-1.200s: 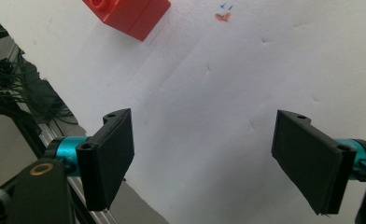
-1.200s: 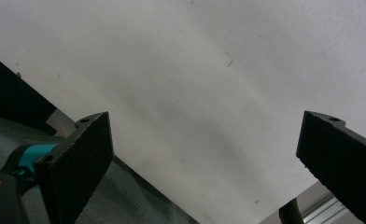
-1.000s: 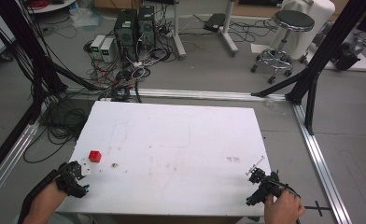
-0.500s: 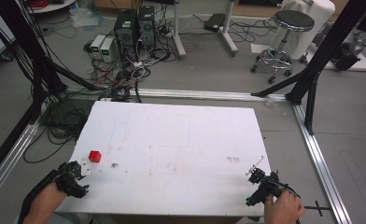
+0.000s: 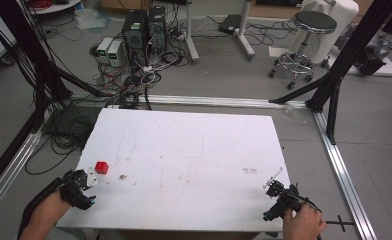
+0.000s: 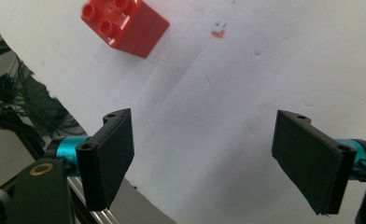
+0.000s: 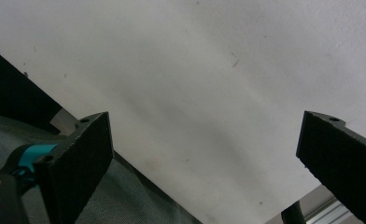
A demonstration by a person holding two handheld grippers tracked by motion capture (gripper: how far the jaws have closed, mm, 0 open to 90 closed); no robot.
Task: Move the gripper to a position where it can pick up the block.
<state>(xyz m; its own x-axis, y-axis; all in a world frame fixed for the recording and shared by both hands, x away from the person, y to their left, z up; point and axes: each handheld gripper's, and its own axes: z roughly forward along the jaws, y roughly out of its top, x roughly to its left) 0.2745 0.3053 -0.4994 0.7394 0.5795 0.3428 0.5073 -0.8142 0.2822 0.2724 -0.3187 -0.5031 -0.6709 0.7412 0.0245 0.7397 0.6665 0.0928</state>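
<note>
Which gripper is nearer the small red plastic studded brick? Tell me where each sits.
Left. The left gripper sits just short of the small red plastic studded brick, jaws open. The right gripper is far across the white table, at its opposite near corner.

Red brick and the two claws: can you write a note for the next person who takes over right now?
Left claw: open, empty, low over the table's near left corner.
Right claw: open, empty, at the near right edge.
Red brick: studs up on the white table, just ahead of the left claw, not touching it.
Done: nothing gripped yet.
Left: probably ease the left claw forward around the brick and close.
</note>
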